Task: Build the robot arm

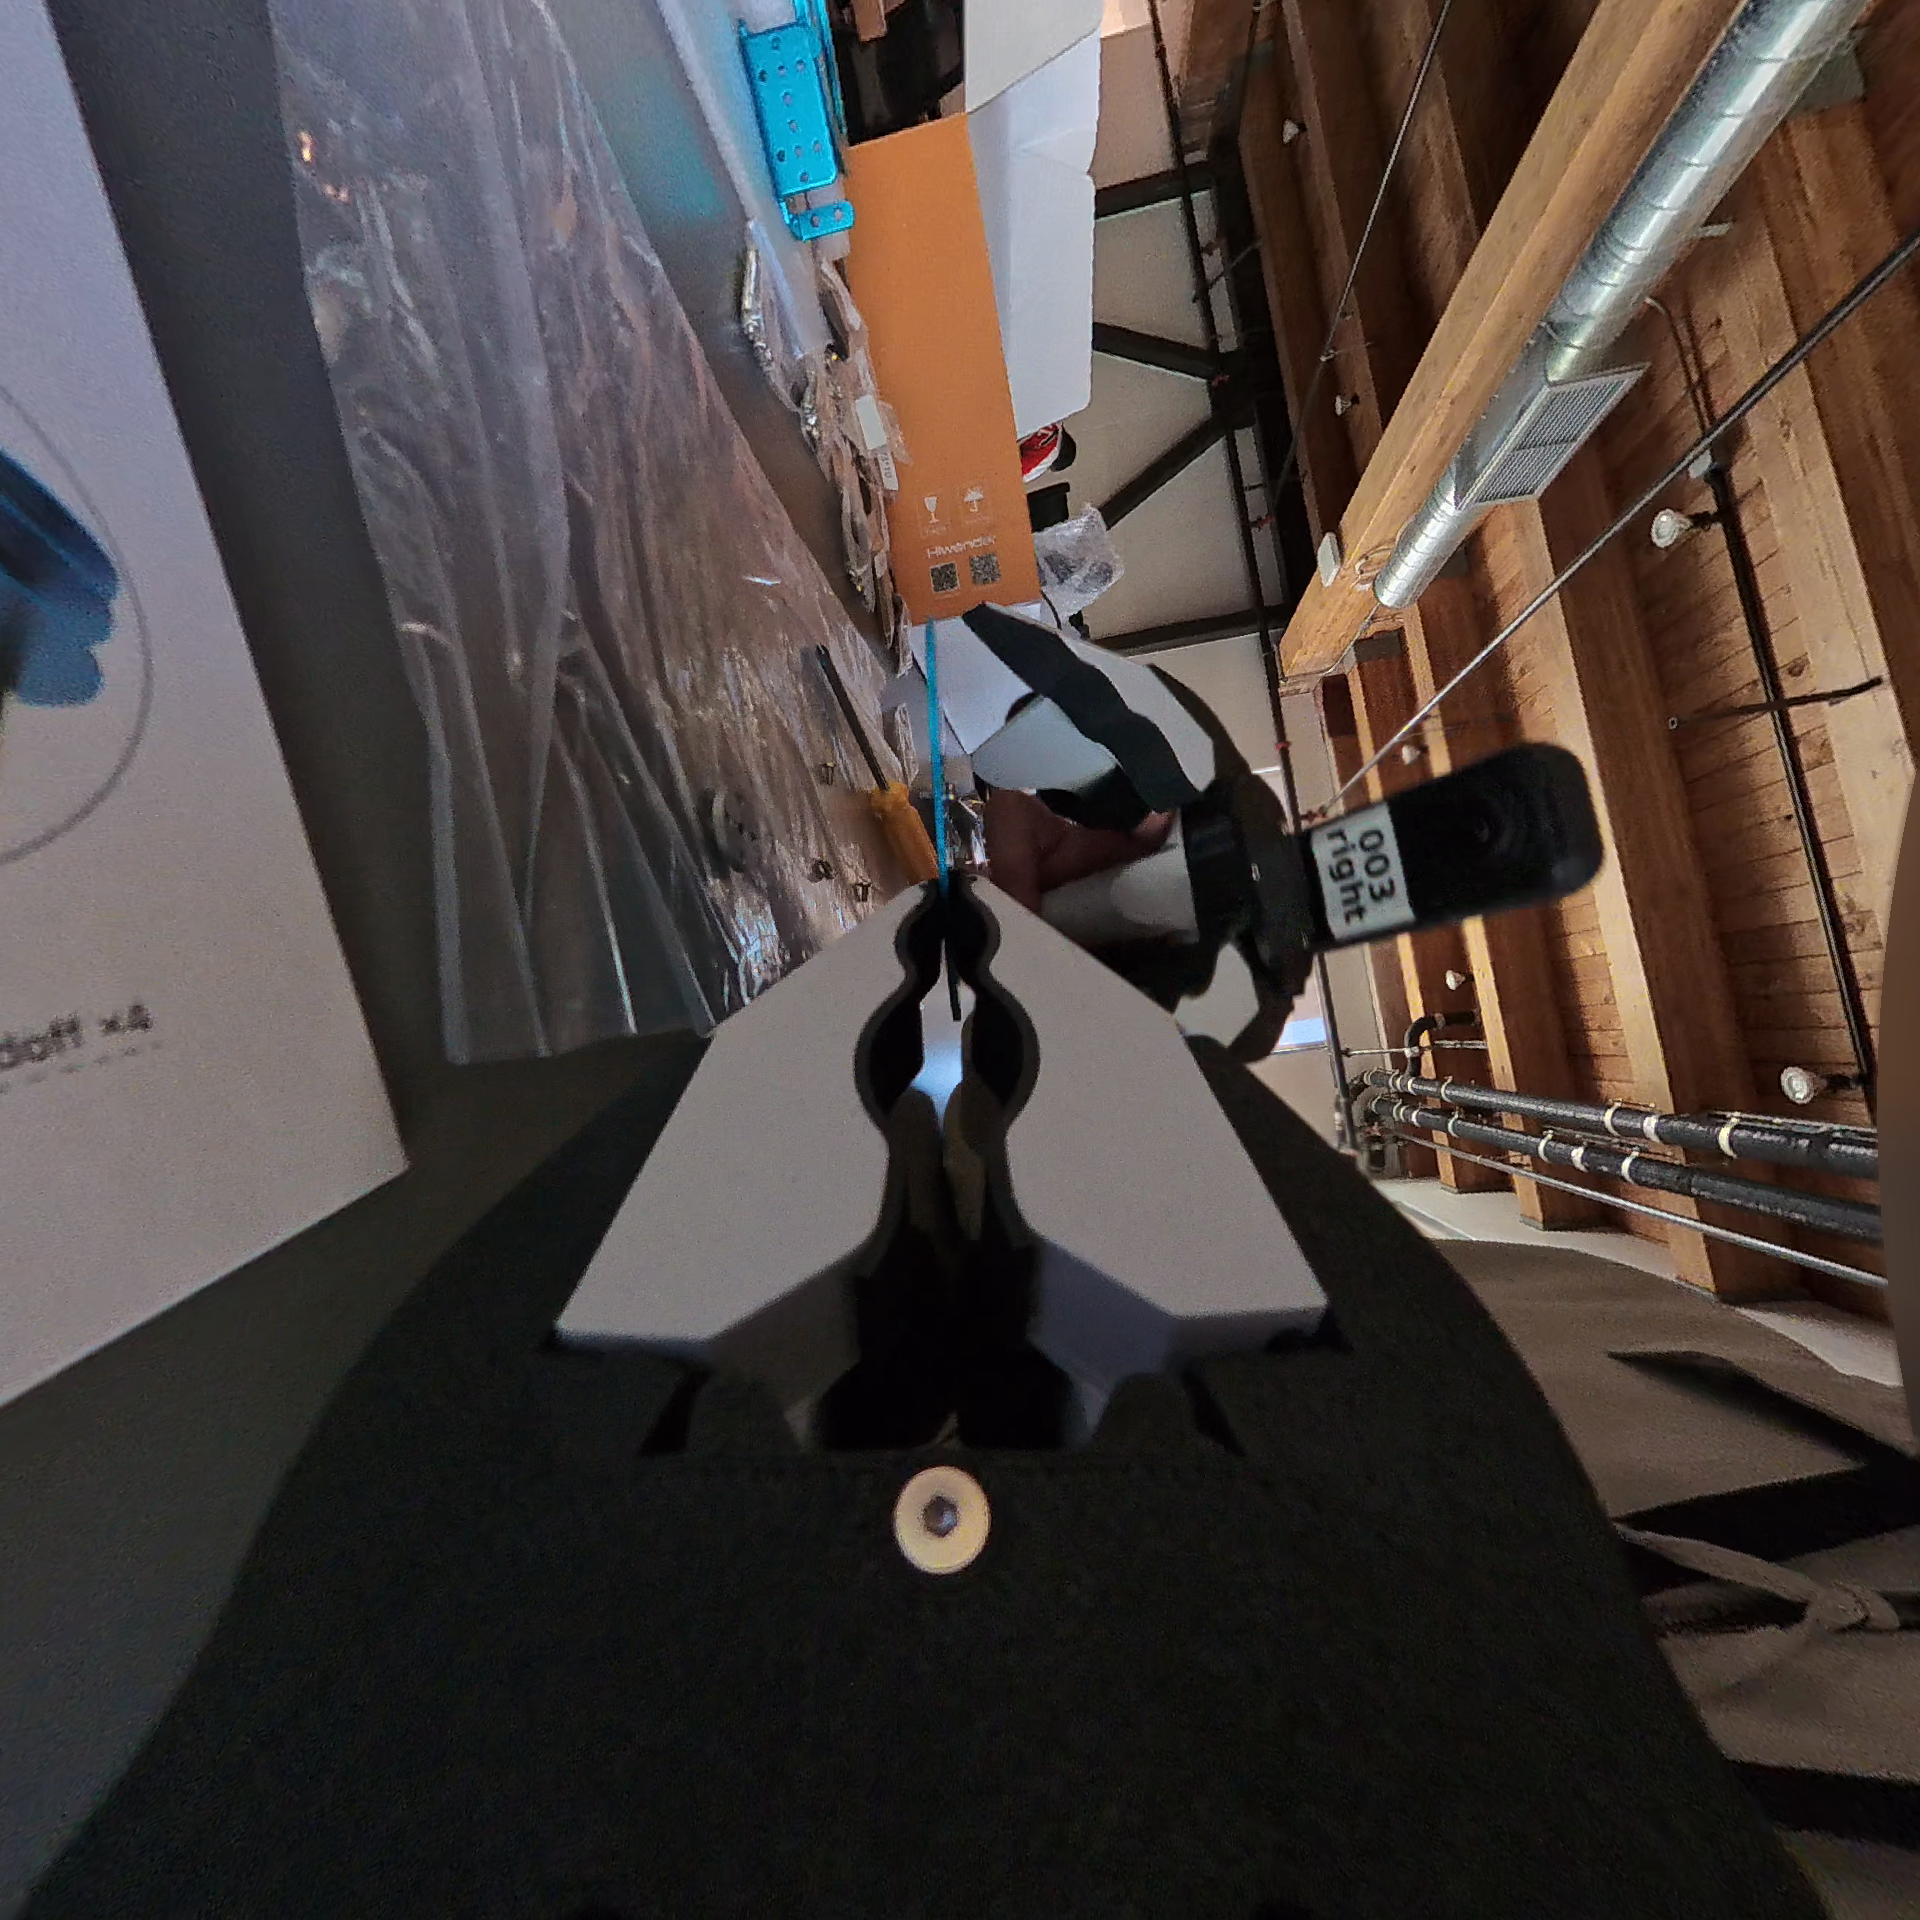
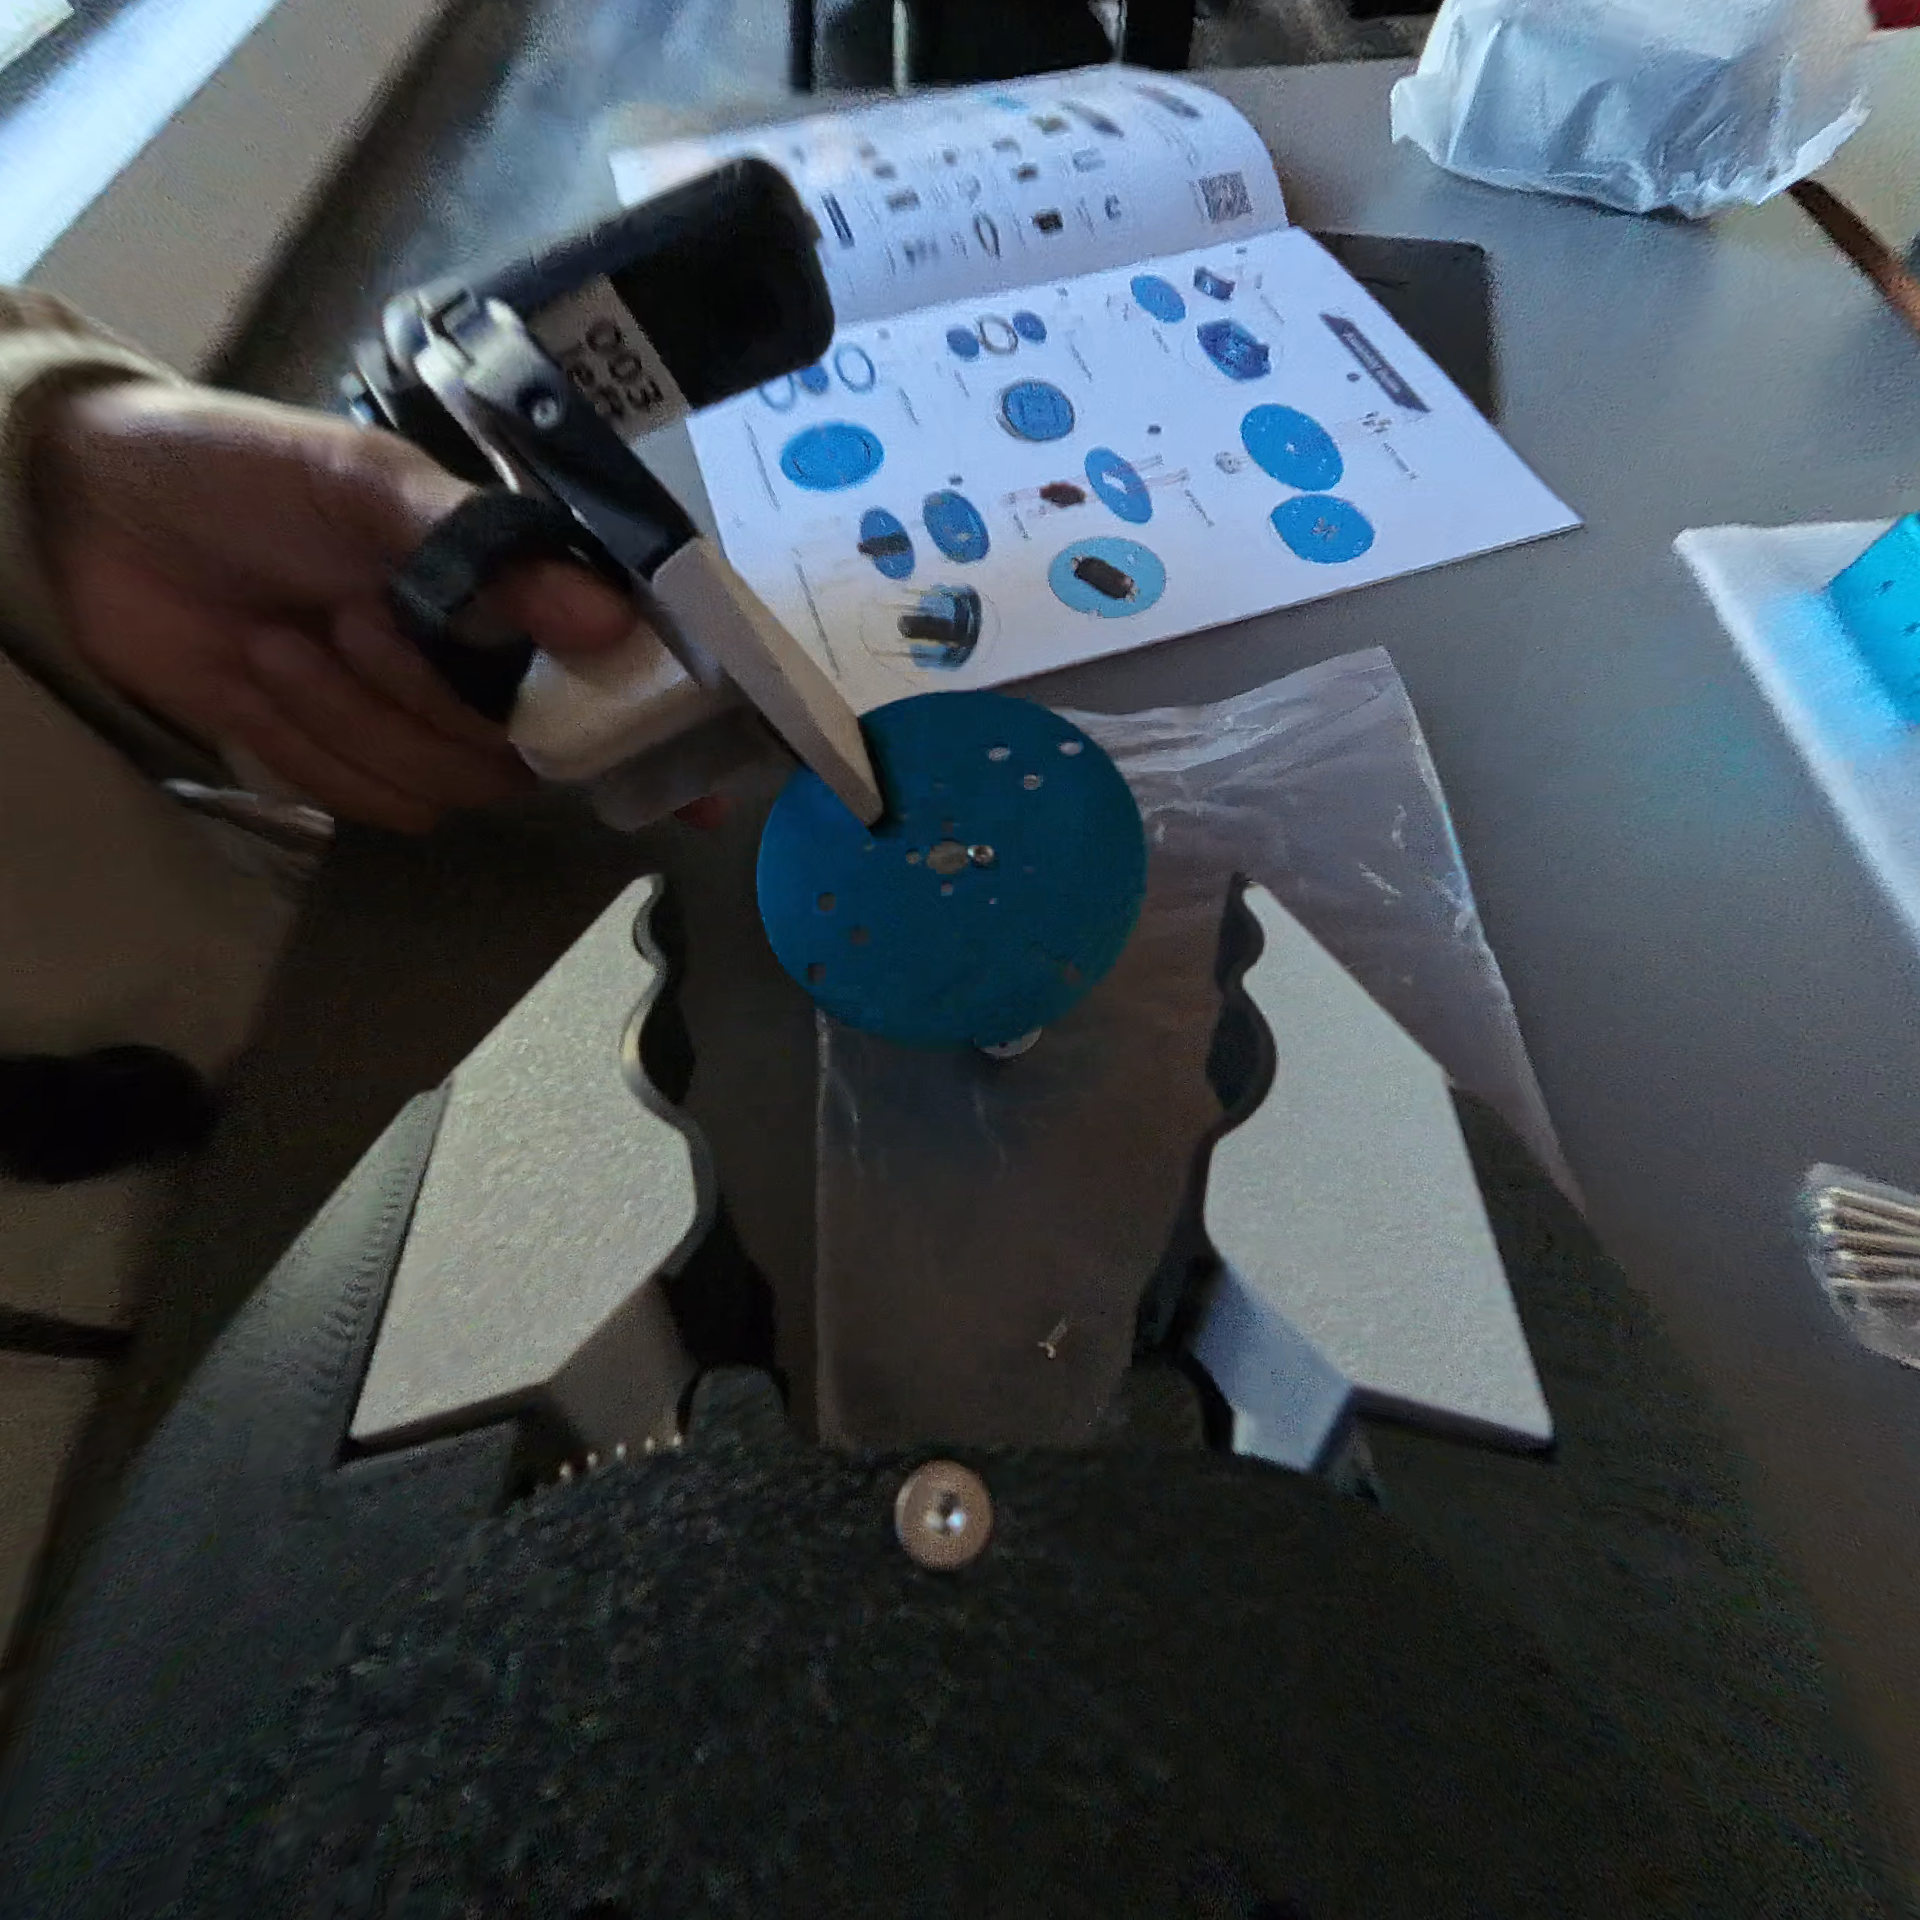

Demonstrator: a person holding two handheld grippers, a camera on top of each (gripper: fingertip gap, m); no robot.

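Note:
A round blue metal disc (image 2: 951, 873) with several small holes and a hub at its centre is held up on its edge above a grey table (image 2: 1662, 416). My left gripper (image 1: 945, 896) is shut on the disc, which shows edge-on as a thin blue line (image 1: 933, 727) rising from the fingertips. In the right wrist view the left gripper (image 2: 868, 810), held by a hand (image 2: 260, 582), pinches the disc's upper left part. My right gripper (image 2: 948, 904) is open and empty, its fingers either side of the disc and just short of it. It also shows in the left wrist view (image 1: 1081, 717).
An open instruction booklet (image 2: 1091, 416) lies behind the disc and a clear plastic bag (image 2: 1309, 883) under it. A white tray with a blue part (image 2: 1818, 644) and a bag of screws (image 2: 1870, 1257) lie right. An orange box (image 1: 935, 364) and a yellow-handled screwdriver (image 1: 899, 805) are farther off. The grippers are tip to tip, or close to it.

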